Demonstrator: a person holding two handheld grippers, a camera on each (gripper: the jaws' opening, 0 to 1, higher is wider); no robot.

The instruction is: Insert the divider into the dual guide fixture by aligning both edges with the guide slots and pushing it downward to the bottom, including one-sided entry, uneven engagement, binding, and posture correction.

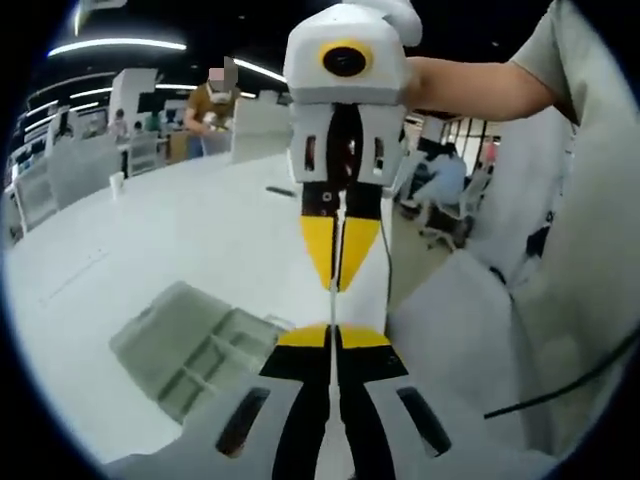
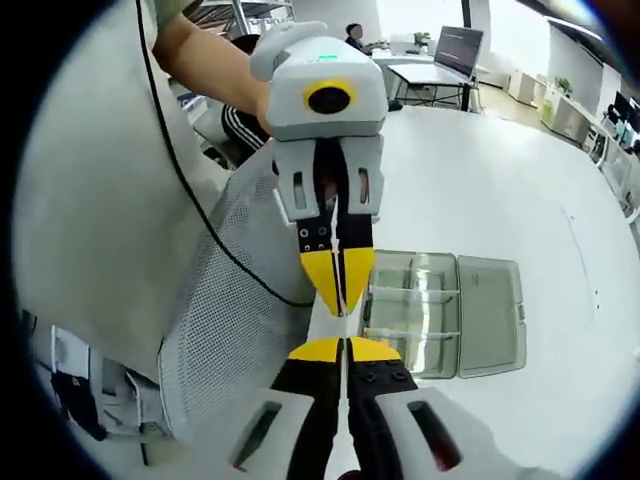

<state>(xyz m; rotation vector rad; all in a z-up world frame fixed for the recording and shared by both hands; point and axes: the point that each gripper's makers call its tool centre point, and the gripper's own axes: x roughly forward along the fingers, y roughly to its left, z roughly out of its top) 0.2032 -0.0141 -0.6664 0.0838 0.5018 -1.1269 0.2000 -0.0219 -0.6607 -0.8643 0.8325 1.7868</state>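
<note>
A big white table (image 1: 150,240) has a small white cup (image 1: 117,184) on it. Far back sit office chairs (image 1: 445,215) (and a computer screen (image 2: 462,48)).

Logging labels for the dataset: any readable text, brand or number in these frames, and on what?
None readable.
Left gripper and right gripper: no markings.
Divider and clear compartment box: unprinted.
Monitor far across the room: too small and blurred to read.
</note>
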